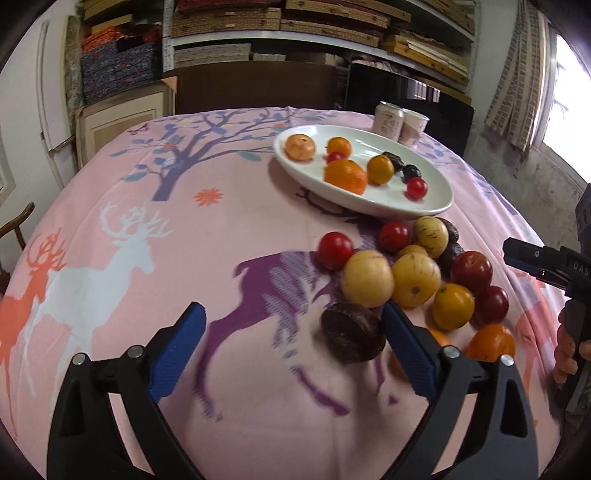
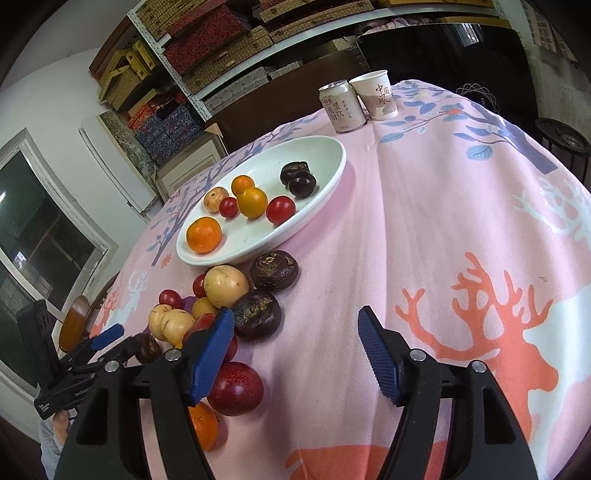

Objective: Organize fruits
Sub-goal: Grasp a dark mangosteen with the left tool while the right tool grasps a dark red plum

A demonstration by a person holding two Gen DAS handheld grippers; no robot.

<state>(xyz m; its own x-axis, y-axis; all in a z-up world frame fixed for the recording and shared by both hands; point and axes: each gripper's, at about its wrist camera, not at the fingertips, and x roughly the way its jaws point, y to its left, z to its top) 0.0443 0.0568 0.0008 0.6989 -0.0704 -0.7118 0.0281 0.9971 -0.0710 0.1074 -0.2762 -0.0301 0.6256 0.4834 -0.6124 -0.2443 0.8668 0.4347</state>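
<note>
Left gripper (image 1: 293,332) spread wide, empty, dark fruit (image 1: 352,338) beside its right finger. Right gripper (image 2: 295,345) open, empty. Loose fruit pile (image 1: 413,273) mid-tabletop, beside white plate (image 1: 424,206) holding fruit.

Stacked shelves (image 1: 295,33), white wall (image 2: 55,103), bright window (image 1: 569,96) behind.

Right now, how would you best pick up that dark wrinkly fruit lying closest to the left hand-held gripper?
Probably grip the dark fruit across its rounded sides at the widest part. Come from above and the near side, since pale yellow fruits crowd its far side. The left hand-held gripper stands open, one blue pad beside it.
</note>
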